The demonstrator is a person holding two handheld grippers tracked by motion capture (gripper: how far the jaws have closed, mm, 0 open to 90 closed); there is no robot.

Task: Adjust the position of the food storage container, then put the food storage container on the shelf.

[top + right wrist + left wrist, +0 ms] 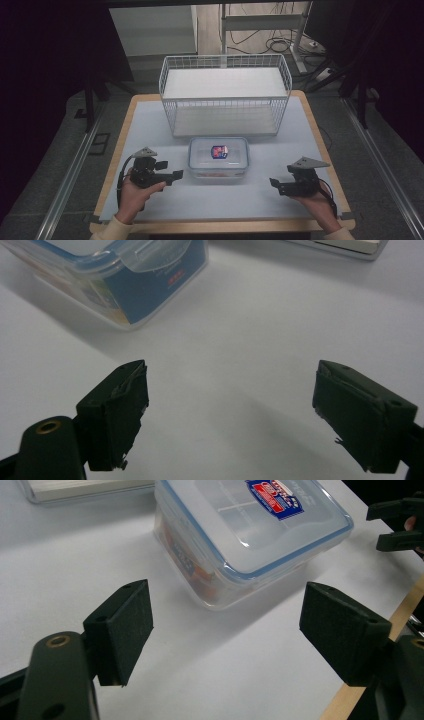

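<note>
A clear plastic container [218, 159] with a blue-rimmed snap lid and a red and blue label sits shut at the middle of the white mat. My left gripper [170, 170] is held just left of it, pointing at its near left corner, jaws wide apart and empty. In the left gripper view the container [250, 530] lies ahead of the open left gripper [225, 625], apart from its pads. My right gripper [277, 186] rests to the container's right, also open and empty. In the right gripper view the container [115, 275] is at the upper left, well beyond the right gripper [230, 405].
A white wire basket [225, 100] stands directly behind the container, its open front facing me. The white mat [150, 130] covers a wooden table whose edge [370, 685] runs close to my left gripper. Dark floor and cables lie beyond the table.
</note>
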